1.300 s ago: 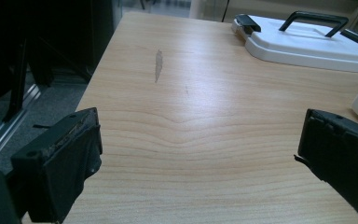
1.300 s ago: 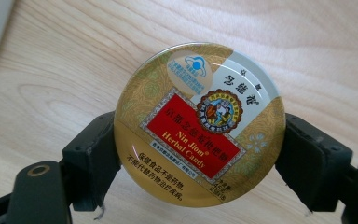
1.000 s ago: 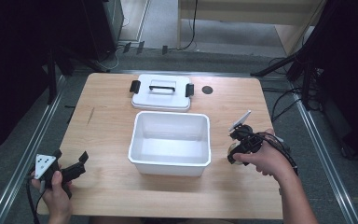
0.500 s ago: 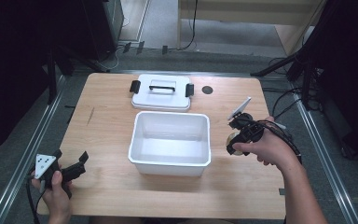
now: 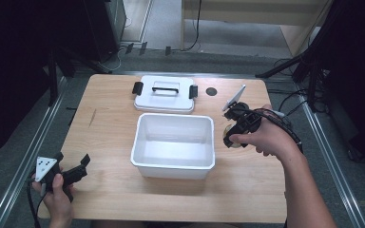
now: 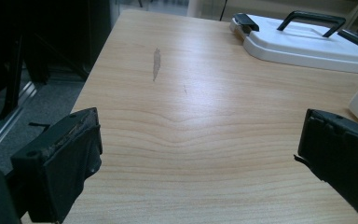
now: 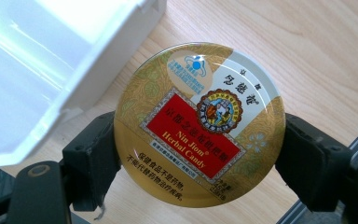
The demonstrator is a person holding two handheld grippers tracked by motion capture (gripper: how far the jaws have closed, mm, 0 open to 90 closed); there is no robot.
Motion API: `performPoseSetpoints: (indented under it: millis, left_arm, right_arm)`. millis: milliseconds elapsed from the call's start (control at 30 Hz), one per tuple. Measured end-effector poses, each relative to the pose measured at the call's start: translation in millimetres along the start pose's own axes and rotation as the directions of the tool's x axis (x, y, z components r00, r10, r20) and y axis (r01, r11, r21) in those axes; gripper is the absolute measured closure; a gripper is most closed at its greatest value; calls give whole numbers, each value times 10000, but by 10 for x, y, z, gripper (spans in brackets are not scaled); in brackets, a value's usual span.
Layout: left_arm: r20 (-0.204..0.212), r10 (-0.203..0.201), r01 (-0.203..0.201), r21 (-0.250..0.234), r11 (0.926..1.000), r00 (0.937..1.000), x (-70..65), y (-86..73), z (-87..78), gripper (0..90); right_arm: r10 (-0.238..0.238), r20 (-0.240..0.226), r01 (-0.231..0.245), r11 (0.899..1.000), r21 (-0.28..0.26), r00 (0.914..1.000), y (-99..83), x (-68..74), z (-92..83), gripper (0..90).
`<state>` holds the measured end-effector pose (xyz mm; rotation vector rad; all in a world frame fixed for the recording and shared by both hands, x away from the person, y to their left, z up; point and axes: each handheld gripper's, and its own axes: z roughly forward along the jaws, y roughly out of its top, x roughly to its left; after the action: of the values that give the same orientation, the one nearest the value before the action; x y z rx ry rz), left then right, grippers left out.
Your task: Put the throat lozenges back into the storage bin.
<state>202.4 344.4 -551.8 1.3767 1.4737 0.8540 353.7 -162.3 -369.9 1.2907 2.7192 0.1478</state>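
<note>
From the high view I saw the pale wooden tabletop (image 5: 109, 142) evenly and brightly lit from overhead, while the room around it fell away into near black. The open white plastic tub (image 5: 173, 142), just beside the right gripper (image 5: 233, 137), was almost blown out, its inner walls losing detail. That picture was soft and coarse, and shadows were faint.

In the right gripper view, the round gold candy tin (image 7: 199, 123) between the jaws was sharp, with a pale sheen across its top; the tub's rim beyond it glared white.

In the left gripper view, the black padded jaws were slightly blurred, the wood grain ahead crisp.
</note>
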Motion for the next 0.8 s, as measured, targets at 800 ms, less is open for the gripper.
performPoseSetpoints:
  millis: [800]
  left_arm:
    - [82,13,-13,9,10000,10000,1,2,8,3]
  right_arm:
    - [-1400,-362,1378,9888,-565,9895,306,422,-119,204]
